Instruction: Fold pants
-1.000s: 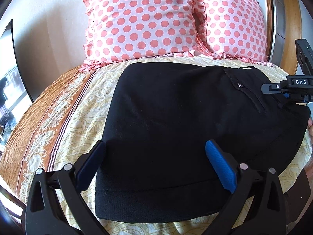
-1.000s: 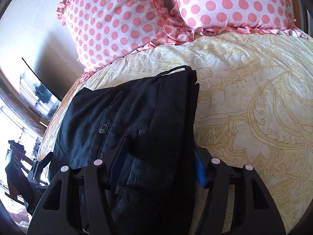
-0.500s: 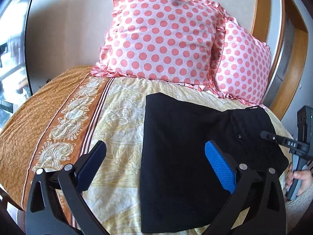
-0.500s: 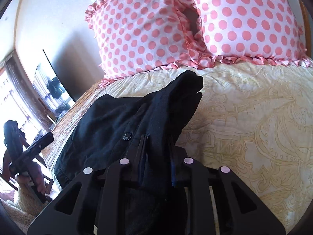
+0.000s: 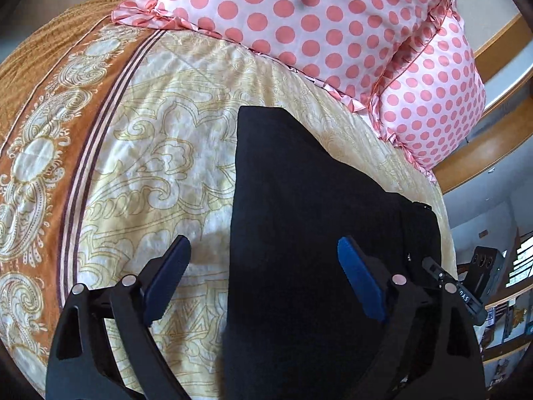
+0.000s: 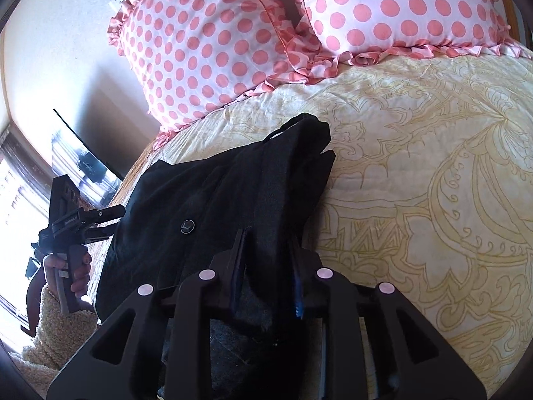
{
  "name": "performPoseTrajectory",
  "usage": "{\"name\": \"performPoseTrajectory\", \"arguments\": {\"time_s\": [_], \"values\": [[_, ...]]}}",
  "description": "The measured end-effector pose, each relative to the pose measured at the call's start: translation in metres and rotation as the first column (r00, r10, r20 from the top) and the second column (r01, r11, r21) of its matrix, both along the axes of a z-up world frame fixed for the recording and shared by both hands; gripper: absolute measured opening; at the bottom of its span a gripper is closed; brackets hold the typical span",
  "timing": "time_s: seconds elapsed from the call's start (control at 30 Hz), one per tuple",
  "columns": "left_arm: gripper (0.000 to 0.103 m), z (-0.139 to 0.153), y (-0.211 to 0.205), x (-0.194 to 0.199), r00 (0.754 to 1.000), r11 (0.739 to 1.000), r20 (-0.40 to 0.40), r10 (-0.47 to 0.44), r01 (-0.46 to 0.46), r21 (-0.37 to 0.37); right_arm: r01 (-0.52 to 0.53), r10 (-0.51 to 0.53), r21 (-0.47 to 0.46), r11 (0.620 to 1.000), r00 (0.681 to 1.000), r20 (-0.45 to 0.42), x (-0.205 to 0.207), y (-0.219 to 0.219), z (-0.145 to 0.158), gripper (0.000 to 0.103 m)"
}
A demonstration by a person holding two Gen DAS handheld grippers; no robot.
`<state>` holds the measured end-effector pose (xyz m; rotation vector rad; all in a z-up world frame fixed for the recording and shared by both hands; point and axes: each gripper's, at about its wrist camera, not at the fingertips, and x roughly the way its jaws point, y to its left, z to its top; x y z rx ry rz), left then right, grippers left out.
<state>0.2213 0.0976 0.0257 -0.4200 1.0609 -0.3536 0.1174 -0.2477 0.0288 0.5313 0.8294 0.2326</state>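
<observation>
Right wrist: pants (image 6: pixel 213 206) (bunched) inside gripper (image 6: pixel 268 250)

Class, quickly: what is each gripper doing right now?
Left gripper: jaws wide, closing, holding nothing.
Right gripper: jaws opening, folded black fabric pants between them.

— What colours lie before my tool?
— Black pants (image 5: pixel 309 206) on my cream bedspread (image 5: pixel 160 153) with gold scrollwork and an orange border; white pillows (image 5: pixel 299 20) carry pink polka dots.
</observation>
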Motion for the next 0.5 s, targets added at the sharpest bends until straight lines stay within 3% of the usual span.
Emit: {"name": "performPoseTrajectory", "arguments": {"time_s": [0.07, 0.13, 0.23, 0.27, 0.37, 0.5], "values": [[0.076, -0.001, -0.004, 0.004, 1.0, 1.0, -0.011, -0.023, 0.023, -0.009, 0.013, -0.012, 0.042, 0.999, 1.0, -0.019, 0.004, -0.005, -0.006, 0.034], [0.073, -0.002, -0.007, 0.006, 1.0, 1.0, -0.014, -0.02, 0.02, -0.023, 0.021, -0.019, 0.076, 0.997, 0.999, -0.027, 0.008, -0.008, -0.011, 0.038], [0.059, -0.001, -0.016, 0.01, 0.999, 0.999, -0.01, -0.034, 0.034, 0.004, 0.021, -0.018, 0.099, 0.995, 0.999, -0.027, 0.011, -0.01, -0.011, 0.041], [0.046, 0.0, -0.019, 0.009, 0.999, 0.999, 0.0, -0.035, 0.035, 0.016, 0.015, -0.013, 0.088, 0.996, 1.0, -0.024, 0.01, -0.008, -0.01, 0.041], [0.016, 0.01, -0.028, 0.003, 0.997, 0.998, 0.057, -0.055, 0.053, 0.037, -0.012, 0.012, 0.069, 0.998, 1.0, 0.009, 0.007, -0.003, -0.003, 0.023], [0.012, 0.025, -0.032, -0.003, 0.991, 0.998, 0.123, -0.06, 0.056, 0.039, -0.011, 0.006, 0.112, 0.994, 0.999, 0.044, 0.009, -0.006, 0.008, 0.019]]}}
